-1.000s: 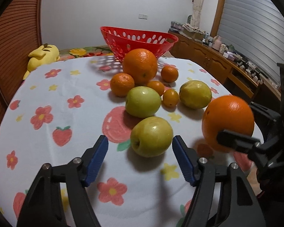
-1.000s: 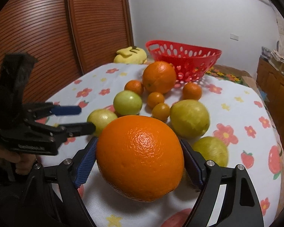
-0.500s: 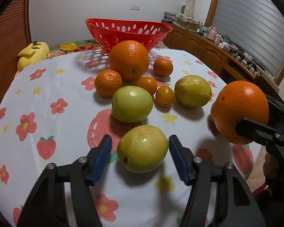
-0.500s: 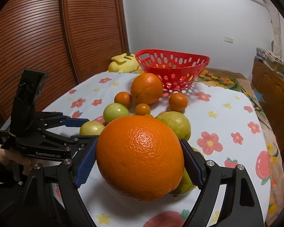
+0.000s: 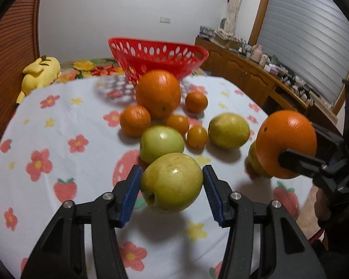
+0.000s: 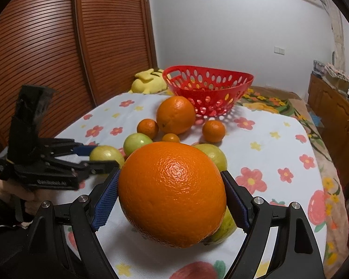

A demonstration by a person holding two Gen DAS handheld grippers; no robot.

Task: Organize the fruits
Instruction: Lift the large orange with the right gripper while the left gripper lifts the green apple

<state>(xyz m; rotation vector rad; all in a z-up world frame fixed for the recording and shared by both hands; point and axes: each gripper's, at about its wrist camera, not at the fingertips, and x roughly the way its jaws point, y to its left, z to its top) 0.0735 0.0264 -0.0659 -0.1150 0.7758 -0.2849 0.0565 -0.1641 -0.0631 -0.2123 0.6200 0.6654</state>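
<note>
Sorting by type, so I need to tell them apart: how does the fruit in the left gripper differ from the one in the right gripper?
The green apple in the left gripper is yellow-green and smooth; the large orange in the right gripper is bright orange with dimpled peel. The green apple looks smaller than the large orange. The left jaws have just been closing on the green apple. Both are round and gripped at their sides.

Glossy perforated plastic basket (image 5: 158, 55); dimpled orange (image 6: 172, 193) peel.
</note>
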